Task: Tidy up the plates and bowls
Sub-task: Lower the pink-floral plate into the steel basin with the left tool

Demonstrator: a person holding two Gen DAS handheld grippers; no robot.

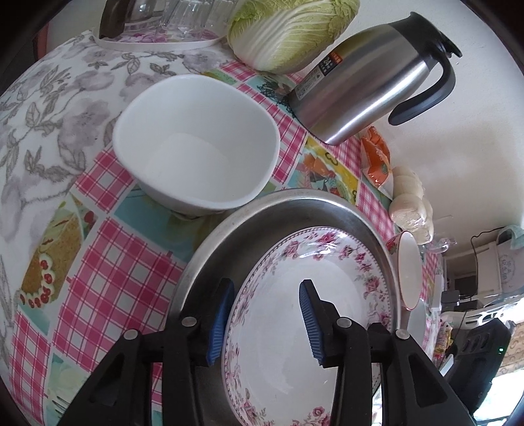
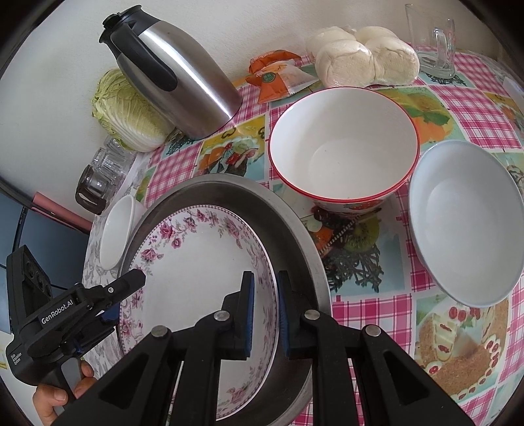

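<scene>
A floral-rimmed white plate [image 1: 294,327] [image 2: 203,262] lies inside a round metal tray [image 1: 229,249] [image 2: 294,236]. My left gripper [image 1: 263,324] is open, its jaws straddling the plate's left rim; it shows in the right wrist view [image 2: 126,288]. My right gripper [image 2: 265,314] has its jaws close around the plate's right rim, a small gap still showing. A white squarish bowl [image 1: 196,141] [image 2: 118,229] stands left of the tray. A red-rimmed bowl [image 2: 344,144] [image 1: 409,268] and a pale grey bowl [image 2: 465,222] stand to the right.
A steel thermos jug [image 1: 370,85] [image 2: 177,72] and a napa cabbage [image 1: 288,29] [image 2: 127,111] stand by the wall. Steamed buns [image 2: 360,55], an orange packet [image 2: 275,78], a glass mug [image 2: 435,42] and glasses [image 1: 177,19] sit on the tablecloth.
</scene>
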